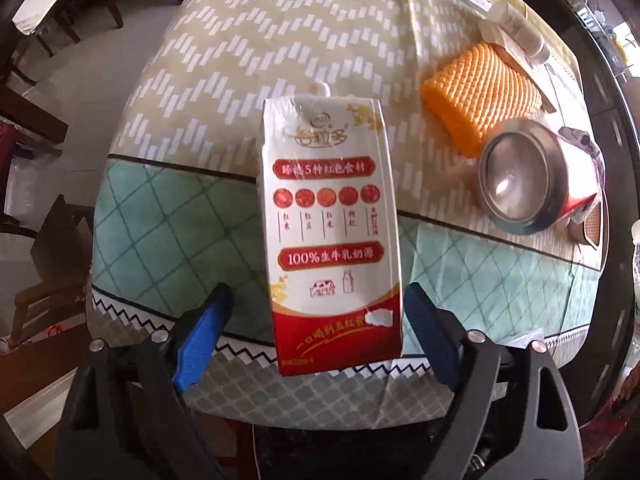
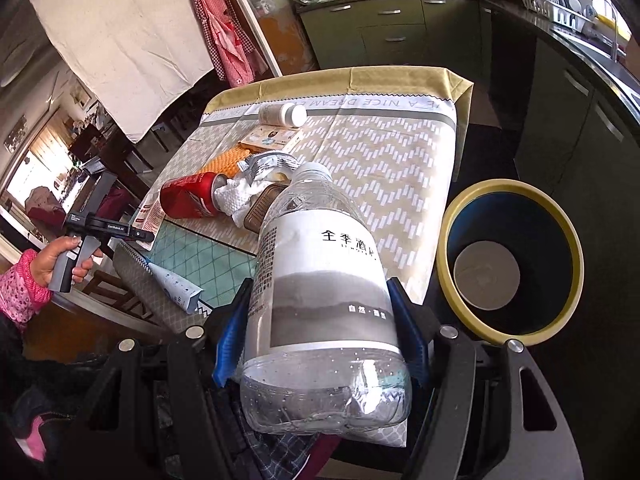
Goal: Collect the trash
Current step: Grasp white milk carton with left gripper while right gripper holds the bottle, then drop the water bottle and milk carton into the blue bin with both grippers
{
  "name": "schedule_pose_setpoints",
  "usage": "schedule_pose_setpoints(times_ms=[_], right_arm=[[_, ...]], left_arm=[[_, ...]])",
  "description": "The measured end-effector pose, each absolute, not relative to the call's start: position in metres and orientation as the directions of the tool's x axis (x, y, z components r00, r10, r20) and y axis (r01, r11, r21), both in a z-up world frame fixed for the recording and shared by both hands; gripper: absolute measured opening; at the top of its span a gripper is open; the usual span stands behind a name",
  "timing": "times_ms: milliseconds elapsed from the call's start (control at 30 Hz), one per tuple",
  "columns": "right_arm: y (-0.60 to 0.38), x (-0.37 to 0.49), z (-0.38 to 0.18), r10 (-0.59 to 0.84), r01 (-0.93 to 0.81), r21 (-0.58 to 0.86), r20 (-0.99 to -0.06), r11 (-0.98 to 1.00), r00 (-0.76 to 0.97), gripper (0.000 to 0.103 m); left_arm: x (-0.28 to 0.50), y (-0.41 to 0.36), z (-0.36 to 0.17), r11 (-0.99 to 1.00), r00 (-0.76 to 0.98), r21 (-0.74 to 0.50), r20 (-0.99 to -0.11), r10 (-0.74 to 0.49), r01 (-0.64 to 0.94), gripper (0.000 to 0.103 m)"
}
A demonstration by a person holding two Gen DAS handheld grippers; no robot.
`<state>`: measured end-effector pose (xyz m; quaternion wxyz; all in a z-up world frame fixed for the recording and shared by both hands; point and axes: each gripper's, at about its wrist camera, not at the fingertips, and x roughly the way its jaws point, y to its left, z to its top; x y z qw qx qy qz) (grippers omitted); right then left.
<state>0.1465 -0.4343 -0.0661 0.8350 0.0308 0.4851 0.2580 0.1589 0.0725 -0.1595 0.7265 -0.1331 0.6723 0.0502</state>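
Note:
A white and red milk carton (image 1: 332,220) lies flat on the tablecloth, its red end reaching past the near table edge. My left gripper (image 1: 319,289) points down over it and is open. The blue fingers (image 1: 204,320) stand on either side of the carton's lower end with gaps showing. My right gripper (image 2: 320,292) is shut on a clear plastic water bottle (image 2: 324,272) with a grey and white label, held above the table's near edge. A bin (image 2: 512,186) with a yellow rim and dark blue inside stands on the floor to the bottle's right.
On the table (image 1: 280,40) lie a red can (image 1: 520,184), an orange foam net (image 1: 484,92) and a white pill bottle (image 1: 516,28). Crumpled tissue (image 2: 240,196) and a foil wrapper (image 2: 272,162) sit by the can (image 2: 188,198). A hand in a pink sleeve (image 2: 24,284) is at left.

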Motion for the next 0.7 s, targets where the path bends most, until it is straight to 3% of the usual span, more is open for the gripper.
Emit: schedule_pose_setpoints(times_ms=[67,200,500,700], right_arm=[[-0.436,0.147,-0.067,0.460,-0.398,0.302,-0.794,0.866,0.398,0.065],[-0.442,0.148,-0.068,0.457,-0.388,0.304,-0.793,0.870,0.403,0.065],[-0.486,0.162,-0.067,0.410,-0.276,0.312,-0.786,0.909,0.462,0.065],[-0.538,0.187,-0.085,0.286,-0.092,0.277,-0.826,0.956,0.485,0.065]], left_arm=[[0.165,0.076,-0.158,0.957,0.096,-0.122,-0.990,-0.100,-0.263,0.079],[0.175,0.077,-0.151,0.965,0.116,-0.086,-0.992,-0.058,-0.249,0.051],[0.176,0.064,-0.138,0.975,0.164,-0.094,-0.985,-0.062,-0.201,0.051],[0.170,0.049,-0.101,0.980,0.268,-0.132,-0.959,-0.089,-0.146,0.051]])
